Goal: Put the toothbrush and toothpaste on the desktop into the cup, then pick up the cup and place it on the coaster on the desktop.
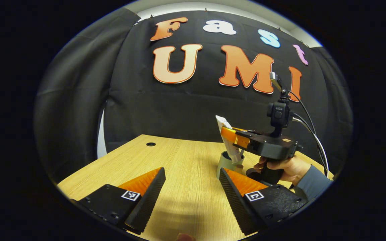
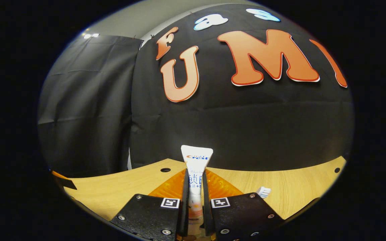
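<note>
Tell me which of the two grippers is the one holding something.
The right gripper: its fingers are clamped on the toothpaste tube above the cup. The left gripper stands open with nothing between its fingers.

Your right gripper [image 2: 194, 201] covers the toothpaste's [image 2: 196, 160] lower end; at four o'clock only the toothbrush's [image 2: 263, 191] bristle tip clears it.

**The booth around the desk**

A black cloth [image 1: 186, 107] hangs behind the desk [image 1: 186, 160] and wraps round its left side. The desk is light wood with lines in it. It has small round holes [image 1: 150, 144] near the back edge. Above the cloth is a pale wall [image 2: 152, 16].
</note>
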`<state>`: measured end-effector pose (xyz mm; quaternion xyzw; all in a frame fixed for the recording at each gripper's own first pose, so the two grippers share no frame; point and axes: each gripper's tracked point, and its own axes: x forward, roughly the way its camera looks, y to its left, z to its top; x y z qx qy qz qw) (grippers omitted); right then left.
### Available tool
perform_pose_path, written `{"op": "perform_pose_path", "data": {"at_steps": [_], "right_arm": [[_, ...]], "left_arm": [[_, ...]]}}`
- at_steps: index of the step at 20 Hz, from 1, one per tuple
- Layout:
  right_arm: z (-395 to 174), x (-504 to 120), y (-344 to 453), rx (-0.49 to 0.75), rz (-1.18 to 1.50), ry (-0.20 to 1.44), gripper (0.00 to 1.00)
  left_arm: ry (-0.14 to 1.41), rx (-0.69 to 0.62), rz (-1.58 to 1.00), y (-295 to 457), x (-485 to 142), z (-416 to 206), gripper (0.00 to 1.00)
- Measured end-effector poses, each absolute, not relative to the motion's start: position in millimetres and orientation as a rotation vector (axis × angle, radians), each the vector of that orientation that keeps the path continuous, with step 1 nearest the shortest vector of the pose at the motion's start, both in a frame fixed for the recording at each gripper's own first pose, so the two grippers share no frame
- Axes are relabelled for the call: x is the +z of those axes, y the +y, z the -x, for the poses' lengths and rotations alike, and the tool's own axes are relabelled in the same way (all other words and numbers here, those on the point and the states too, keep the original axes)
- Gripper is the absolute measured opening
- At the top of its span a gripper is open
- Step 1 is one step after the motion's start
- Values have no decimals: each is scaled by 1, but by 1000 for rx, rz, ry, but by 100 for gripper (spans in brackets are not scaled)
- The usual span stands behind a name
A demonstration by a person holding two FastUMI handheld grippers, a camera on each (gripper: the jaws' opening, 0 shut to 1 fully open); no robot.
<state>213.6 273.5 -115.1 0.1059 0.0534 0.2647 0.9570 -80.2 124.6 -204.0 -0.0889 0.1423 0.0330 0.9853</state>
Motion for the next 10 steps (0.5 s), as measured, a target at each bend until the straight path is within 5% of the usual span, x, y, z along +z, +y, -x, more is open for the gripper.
{"op": "perform_pose_path", "data": {"at_steps": [10], "right_arm": [[-240,-90,247,460,-350,46,15]], "left_arm": [[322,83,211,132,-230,92,98]]}}
